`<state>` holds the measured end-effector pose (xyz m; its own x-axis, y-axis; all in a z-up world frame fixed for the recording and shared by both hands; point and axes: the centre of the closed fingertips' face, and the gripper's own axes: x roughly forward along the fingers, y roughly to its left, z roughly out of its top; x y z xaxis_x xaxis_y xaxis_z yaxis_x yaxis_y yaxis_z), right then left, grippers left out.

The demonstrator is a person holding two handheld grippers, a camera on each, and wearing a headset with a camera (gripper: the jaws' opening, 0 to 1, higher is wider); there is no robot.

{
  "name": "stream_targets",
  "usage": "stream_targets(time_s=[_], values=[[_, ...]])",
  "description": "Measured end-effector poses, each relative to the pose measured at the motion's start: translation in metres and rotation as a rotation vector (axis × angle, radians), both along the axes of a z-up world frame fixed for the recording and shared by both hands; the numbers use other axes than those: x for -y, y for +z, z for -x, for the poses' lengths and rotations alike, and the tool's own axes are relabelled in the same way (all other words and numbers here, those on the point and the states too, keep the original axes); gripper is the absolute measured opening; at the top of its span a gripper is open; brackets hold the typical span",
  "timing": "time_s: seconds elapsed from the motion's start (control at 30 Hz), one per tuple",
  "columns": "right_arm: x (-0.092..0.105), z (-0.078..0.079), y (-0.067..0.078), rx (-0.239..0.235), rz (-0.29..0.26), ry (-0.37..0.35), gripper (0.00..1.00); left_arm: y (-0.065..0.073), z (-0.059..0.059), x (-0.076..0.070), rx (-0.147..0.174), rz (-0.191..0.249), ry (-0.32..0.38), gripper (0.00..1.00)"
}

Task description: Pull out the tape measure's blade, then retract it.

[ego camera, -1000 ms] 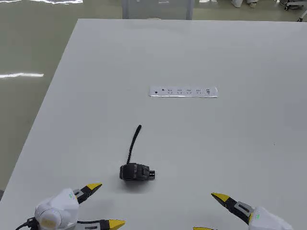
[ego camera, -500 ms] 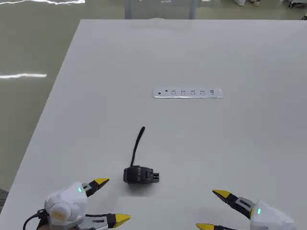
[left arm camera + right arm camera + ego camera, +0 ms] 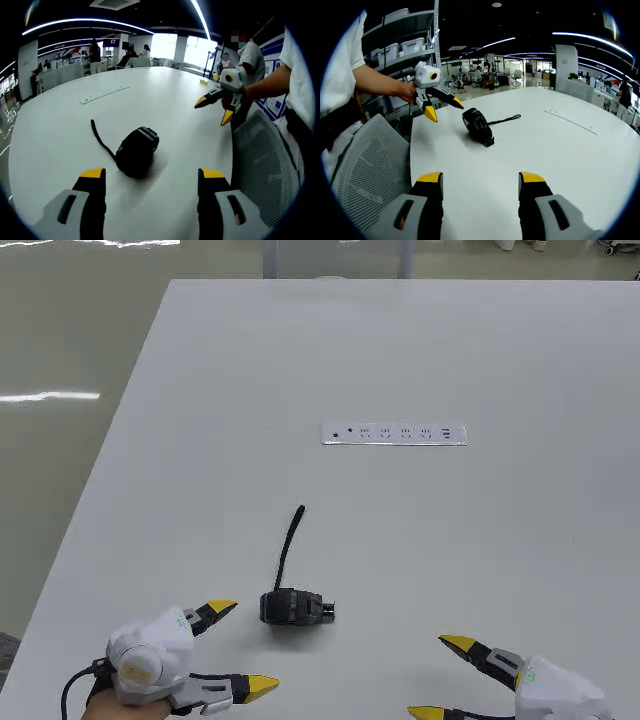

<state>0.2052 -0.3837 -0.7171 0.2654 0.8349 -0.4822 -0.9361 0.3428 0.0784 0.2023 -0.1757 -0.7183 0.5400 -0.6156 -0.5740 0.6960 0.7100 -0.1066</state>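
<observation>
Grippers, two, both spread wide and empty: left gripper (image 3: pixel 249 644) near-left of one black tape measure (image 3: pixel 292 607) on table (image 3: pixel 500 540); right gripper (image 3: pixel 432 676) near-right, partly cut off. One strap (image 3: pixel 290 545), one power strip (image 3: pixel 394 434) farther off.

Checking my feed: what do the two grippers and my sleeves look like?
Both the left gripper and right gripper have white rounded bodies, dark jaws tipped yellow, and a small green light. A black cable leaves the left one's rear. The sleeve is white and short.
</observation>
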Motion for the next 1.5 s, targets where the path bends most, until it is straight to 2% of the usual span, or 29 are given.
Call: stream_targets(time_s=[0.13,0.27,0.37,0.43,0.5,0.57,0.67,1.07,1.5], values=[[-0.005,-0.002,0.001,0.001,0.004,0.014,0.61,0.0,-0.006,0.001,0.002,-0.021,-0.016,0.72],[-0.008,-0.003,0.001,0.003,-0.001,0.025,0.59,0.0,-0.011,0.003,0.004,-0.022,-0.026,0.71],[-0.009,-0.005,0.001,0.001,-0.001,0.027,0.59,-0.004,-0.013,0.005,0.0,-0.043,-0.046,0.7],[-0.01,-0.005,0.002,0.004,-0.006,0.031,0.57,-0.005,-0.015,0.005,0.007,-0.057,-0.058,0.68],[-0.01,-0.007,0.001,0.002,-0.008,0.034,0.57,-0.004,-0.019,0.004,0.031,-0.074,-0.061,0.67],[-0.011,-0.008,0.001,0.001,-0.009,0.035,0.56,-0.005,-0.021,0.005,0.026,-0.059,-0.061,0.67],[-0.011,-0.008,-0.001,-0.003,-0.008,0.039,0.55,-0.008,-0.023,0.006,0.026,-0.077,-0.075,0.64],[-0.012,-0.016,-0.007,-0.016,-0.003,0.039,0.54,-0.012,-0.038,0.007,0.034,-0.098,-0.11,0.58],[-0.019,-0.025,-0.008,-0.042,-0.021,0.031,0.52,-0.02,-0.044,0.009,0.028,-0.112,-0.138,0.54]])
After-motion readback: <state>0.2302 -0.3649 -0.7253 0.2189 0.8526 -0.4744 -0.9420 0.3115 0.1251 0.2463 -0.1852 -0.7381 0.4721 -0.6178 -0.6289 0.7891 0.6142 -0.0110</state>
